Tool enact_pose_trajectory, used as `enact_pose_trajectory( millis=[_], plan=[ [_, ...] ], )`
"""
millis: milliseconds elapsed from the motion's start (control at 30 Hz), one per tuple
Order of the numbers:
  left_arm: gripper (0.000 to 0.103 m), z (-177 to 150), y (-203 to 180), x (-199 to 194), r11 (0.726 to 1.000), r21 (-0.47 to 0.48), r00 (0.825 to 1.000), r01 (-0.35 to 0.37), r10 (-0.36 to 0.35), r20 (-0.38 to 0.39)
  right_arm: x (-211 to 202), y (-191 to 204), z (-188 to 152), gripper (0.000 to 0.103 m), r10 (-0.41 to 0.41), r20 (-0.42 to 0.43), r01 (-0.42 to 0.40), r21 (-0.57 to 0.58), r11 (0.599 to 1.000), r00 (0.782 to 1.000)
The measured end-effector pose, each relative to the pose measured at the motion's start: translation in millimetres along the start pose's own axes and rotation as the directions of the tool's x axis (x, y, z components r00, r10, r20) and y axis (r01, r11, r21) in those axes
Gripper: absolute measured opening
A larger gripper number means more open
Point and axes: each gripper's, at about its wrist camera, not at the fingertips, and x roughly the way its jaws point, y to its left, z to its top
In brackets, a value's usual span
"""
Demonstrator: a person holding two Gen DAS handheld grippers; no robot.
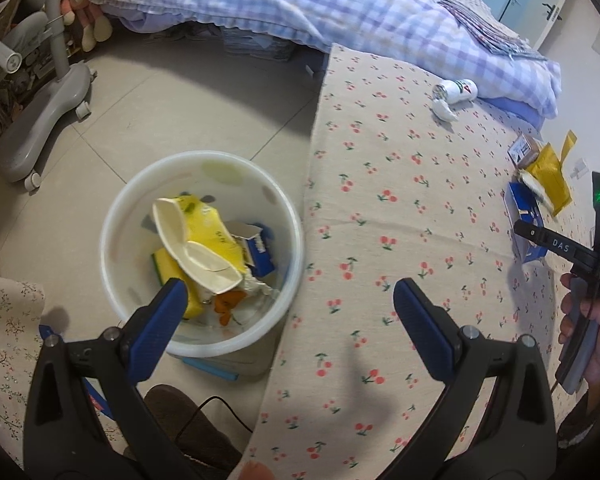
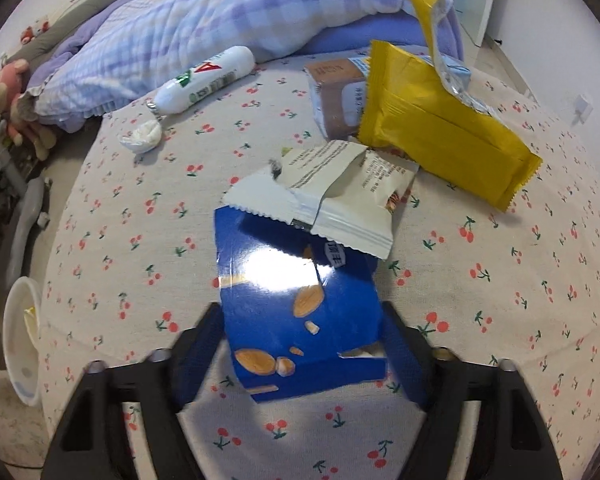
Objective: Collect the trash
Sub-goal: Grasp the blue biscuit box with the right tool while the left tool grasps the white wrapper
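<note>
A white trash bucket (image 1: 116, 216) stands on the floor beside the table and holds yellow, white and blue trash. My left gripper (image 1: 290, 300) is open and empty, above the bucket's rim and the table edge. My right gripper (image 2: 300, 344) is shut on a blue almond carton (image 2: 296, 300), which sits on the cherry-print tablecloth (image 2: 500, 320). A white torn wrapper (image 2: 340, 204) lies against the carton's far end. Behind it lie a yellow wrapper (image 2: 440, 132), a brown box (image 2: 336, 96), a white bottle (image 2: 204, 80) and a crumpled white scrap (image 2: 142, 136). The carton also shows in the left wrist view (image 1: 526, 220).
A checked blue quilt (image 1: 300, 4) is piled along the table's far side. A grey wheeled chair base (image 1: 40, 120) stands on the tiled floor left of the bucket. A floral cloth (image 1: 4, 340) and a brown slipper (image 1: 180, 412) are near my left gripper.
</note>
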Motion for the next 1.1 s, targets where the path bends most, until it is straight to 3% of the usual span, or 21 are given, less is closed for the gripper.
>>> enact_pose_trajectory(
  millis=[333,600,833,1100],
  plan=[
    [0.102,0.5,-34.4,5.9,0.999,0.043,1.0,0.014,-0.014,-0.009,-49.2,-6.4,-16.7,0.074,0.159,-0.046,-0.16,-0.034,0.987,0.986],
    [0.102,4.3,-81.4,17.9,0.996,0.057,0.998,0.065,-0.064,-0.024,-99.3,-39.0,-42.3,0.074,0.216,0.018,-0.216,-0.036,0.976,0.976],
    [0.102,9.5,-135.0,34.7,0.989,0.115,0.995,0.093,-0.089,-0.046,-116.2,-97.1,-57.0,0.074,0.165,0.081,-0.169,0.047,0.984,0.983],
    [0.102,21.5,-209.6,56.3,0.964,0.212,0.987,0.158,-0.154,-0.035,-102.2,-146.9,-60.8,0.074,0.041,0.053,-0.046,0.093,0.995,0.998]
  ],
)
